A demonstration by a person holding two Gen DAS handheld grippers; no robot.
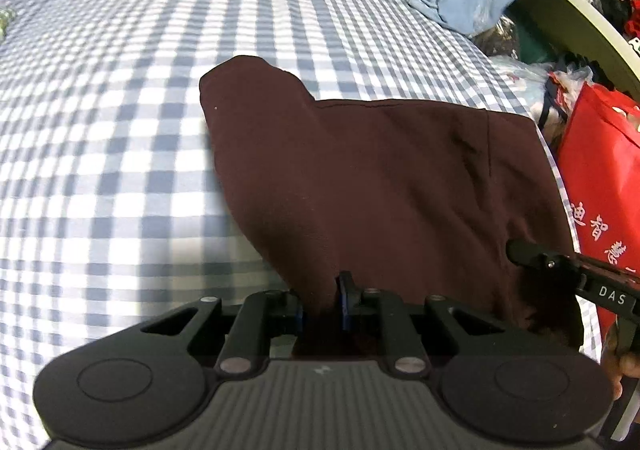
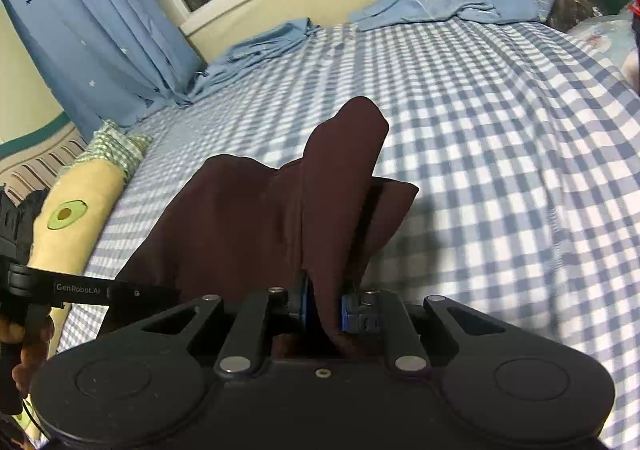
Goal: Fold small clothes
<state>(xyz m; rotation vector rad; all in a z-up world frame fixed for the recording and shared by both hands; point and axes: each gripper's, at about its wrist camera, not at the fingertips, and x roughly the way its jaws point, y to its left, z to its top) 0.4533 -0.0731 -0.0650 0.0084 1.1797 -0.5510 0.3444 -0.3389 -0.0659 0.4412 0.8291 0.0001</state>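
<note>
One maroon garment (image 1: 360, 178), two clamped claws

The blue-and-white checked bed sheet (image 1: 100, 138) lies bare and flat over most of its width, giving open room to the left of and beyond the dark maroon cloth garment (image 1: 360, 178), which drapes over the near middle. At the far edge, crumpled light blue star-printed curtain fabric (image 2: 256, 46) spills onto the sheet at two spots, with a cream wall under a window just behind. On the left side a long yellow plush pillow with a green checked end (image 2: 88, 190) lines the bed's edge. On the right, a red printed shopping bag (image 1: 600, 170) and clear plastic-wrapped bundles (image 1: 516, 50) crowd close beside the mattress.
</note>
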